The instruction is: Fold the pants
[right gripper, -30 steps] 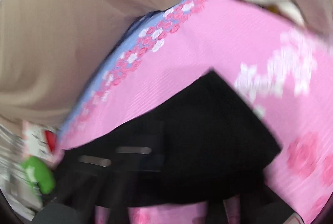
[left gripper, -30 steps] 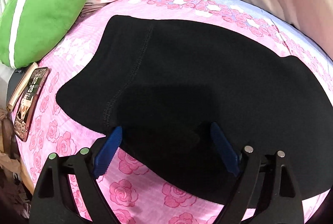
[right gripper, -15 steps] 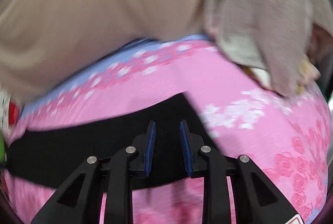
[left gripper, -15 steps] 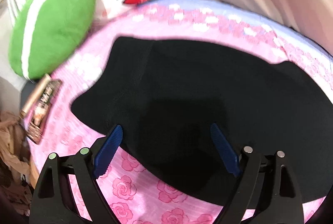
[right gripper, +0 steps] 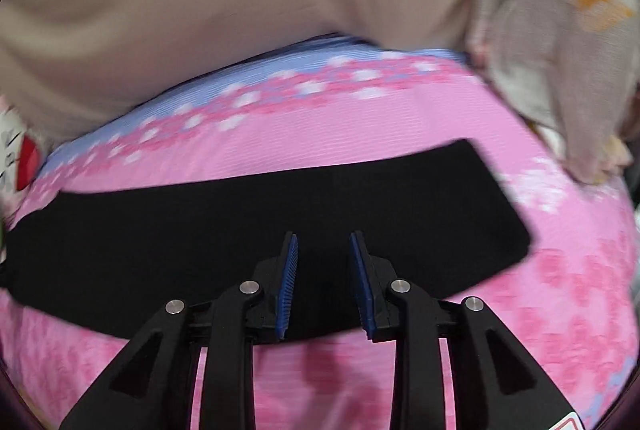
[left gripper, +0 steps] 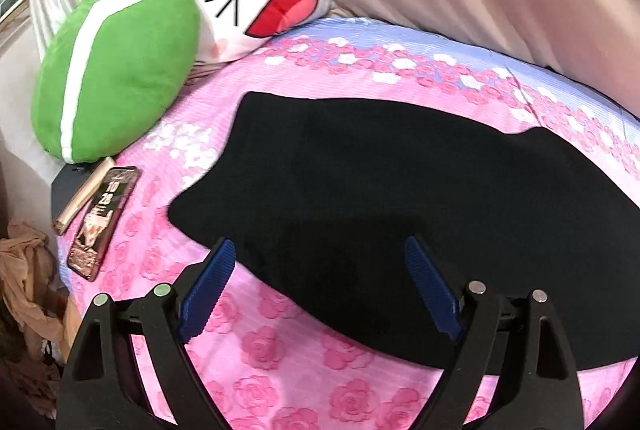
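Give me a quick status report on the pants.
Left gripper open, right gripper partly open, both empty above the pants. Pants flat on the pink sheet. Nothing lying on them.

black pants (left gripper: 400,210) cut off at right edge, bedsheet (right gripper: 360,134) motion-blurred, phone (left gripper: 105,216) text unreadable

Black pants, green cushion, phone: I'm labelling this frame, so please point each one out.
black pants (left gripper: 400,198), left wrist view, middle of the flat fabric.
green cushion (left gripper: 132,70), left wrist view, green face beside the white stripe.
phone (left gripper: 104,218), left wrist view, centre of its lit screen.
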Demonstrator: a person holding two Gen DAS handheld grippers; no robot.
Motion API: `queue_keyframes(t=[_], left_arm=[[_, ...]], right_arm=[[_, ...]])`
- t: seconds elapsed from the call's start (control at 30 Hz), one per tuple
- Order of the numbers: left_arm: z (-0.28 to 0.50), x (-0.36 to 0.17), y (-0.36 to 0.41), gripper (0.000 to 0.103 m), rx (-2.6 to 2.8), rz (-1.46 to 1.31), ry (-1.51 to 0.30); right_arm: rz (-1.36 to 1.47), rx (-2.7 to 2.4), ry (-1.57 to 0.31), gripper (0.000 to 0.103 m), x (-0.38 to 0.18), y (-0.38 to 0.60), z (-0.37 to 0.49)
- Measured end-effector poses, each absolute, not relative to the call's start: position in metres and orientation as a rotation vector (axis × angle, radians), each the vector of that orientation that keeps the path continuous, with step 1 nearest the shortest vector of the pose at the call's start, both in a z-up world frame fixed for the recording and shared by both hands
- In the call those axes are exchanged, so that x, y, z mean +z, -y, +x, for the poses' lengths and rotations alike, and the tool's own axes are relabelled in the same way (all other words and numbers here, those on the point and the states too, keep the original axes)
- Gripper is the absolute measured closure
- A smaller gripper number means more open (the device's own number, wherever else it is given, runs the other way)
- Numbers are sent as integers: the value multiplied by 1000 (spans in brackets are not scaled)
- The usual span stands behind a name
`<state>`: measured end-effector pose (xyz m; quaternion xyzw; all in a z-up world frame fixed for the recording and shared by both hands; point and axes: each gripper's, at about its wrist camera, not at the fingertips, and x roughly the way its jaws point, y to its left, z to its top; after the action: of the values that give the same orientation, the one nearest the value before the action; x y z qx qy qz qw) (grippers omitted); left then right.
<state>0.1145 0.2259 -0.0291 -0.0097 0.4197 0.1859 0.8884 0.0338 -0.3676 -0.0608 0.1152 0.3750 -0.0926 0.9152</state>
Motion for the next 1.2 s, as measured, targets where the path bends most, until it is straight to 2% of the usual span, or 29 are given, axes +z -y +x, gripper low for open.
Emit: queue_keyframes(t=[0.13, 0.23, 0.33, 0.4, 0.47, 0.53, 0.77, 1.0, 1.03, 1.07, 1.1, 1.13, 1.17, 1.2], left_arm=[[135, -46, -231, 18, 409, 13, -925], [144, -58, -244, 19, 434, 26, -957], [136, -45, -258, 19, 428, -19, -929], [125, -29, -262, 19, 421, -26, -883], [119, -18, -258, 19, 415, -5, -846], [112, -8, -244, 19, 386, 14, -813], [102, 5, -168, 16, 204, 24, -786], [92, 9, -101, 14, 105, 60, -788], [90, 9, -93, 13, 97, 69, -787], [89, 9, -89, 12, 91, 73, -788], [88, 8, -85, 12, 85, 78, -793], [88, 7, -82, 12, 83, 80, -797], [88, 5, -81, 12, 81, 82, -802], [87, 4, -81, 12, 80, 83, -807]], right_arm=[[129, -70, -821, 74, -71, 316, 84], [118, -118, -891, 73, -97, 322, 110], [118, -190, -850, 72, -76, 335, 98], [89, -255, -803, 65, -58, 349, 78], [98, -331, -770, 44, -47, 371, 58], [113, -426, -757, 38, -44, 398, 38], [372, -523, -807, 38, -78, 501, -6], [475, -442, -822, 36, -103, 523, 1], [479, -424, -822, 40, -104, 522, 4], [476, -403, -821, 49, -103, 520, 6], [476, -388, -823, 54, -103, 519, 8], [486, -369, -821, 77, -103, 519, 10], [546, -313, -813, 86, -102, 520, 12], [588, -288, -803, 86, -100, 519, 12]])
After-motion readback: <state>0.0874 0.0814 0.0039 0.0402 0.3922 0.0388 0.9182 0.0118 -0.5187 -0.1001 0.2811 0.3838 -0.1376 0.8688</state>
